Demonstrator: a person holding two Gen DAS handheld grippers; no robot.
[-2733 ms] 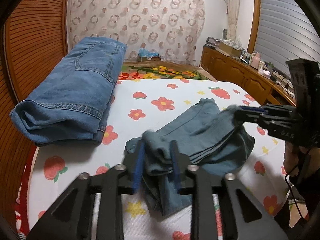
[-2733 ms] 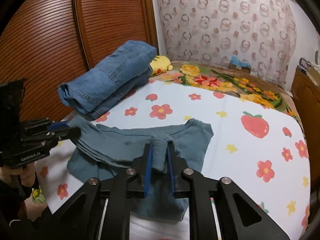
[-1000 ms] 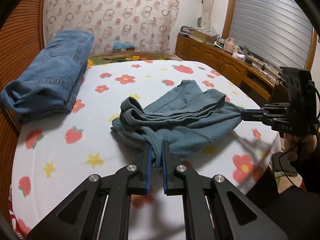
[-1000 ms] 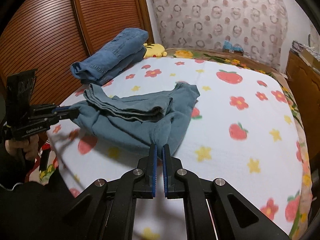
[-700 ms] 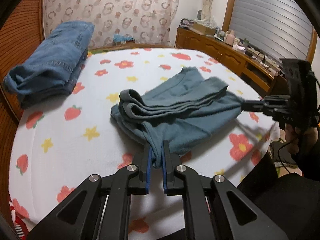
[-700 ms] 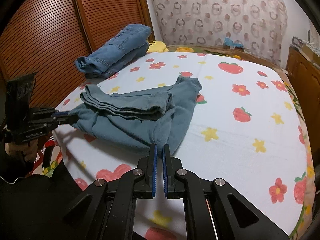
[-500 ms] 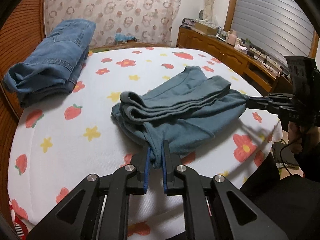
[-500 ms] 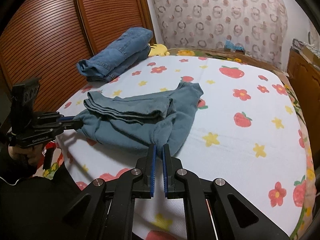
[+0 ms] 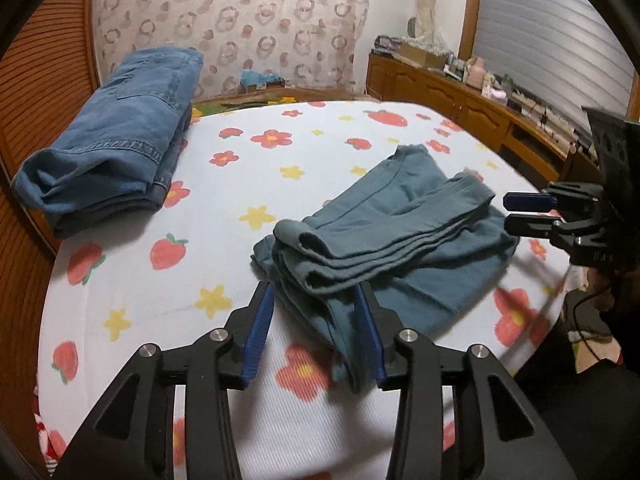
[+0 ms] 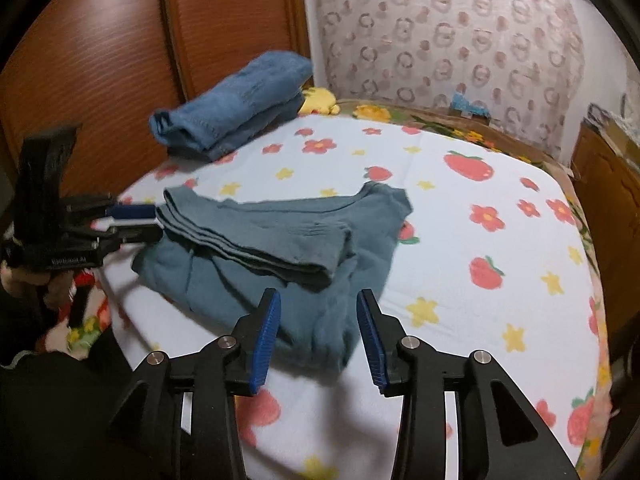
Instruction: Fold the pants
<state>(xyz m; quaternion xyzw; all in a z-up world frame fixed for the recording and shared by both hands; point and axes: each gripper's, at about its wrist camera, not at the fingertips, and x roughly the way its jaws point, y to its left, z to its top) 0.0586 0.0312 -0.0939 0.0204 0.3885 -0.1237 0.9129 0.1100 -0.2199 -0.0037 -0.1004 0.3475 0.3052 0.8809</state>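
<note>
teal pants [image 9: 400, 240] folded on the flowery bedsheet [image 9: 240, 168], left gripper [image 9: 316, 328] and right gripper [image 10: 318, 336] jaws both opening, cloth loose between them, folded jeans [image 9: 116, 136] well apart

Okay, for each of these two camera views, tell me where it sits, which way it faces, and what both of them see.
Left wrist: rides the left claw, looking down over the teal pants on the bed; its opening jaws straddle the near edge, the right claw at right.
Right wrist: rides the right claw, facing the same pants; jaws opening, the left claw and a hand at left.
Shared: pants, folded jeans, bed.
</note>
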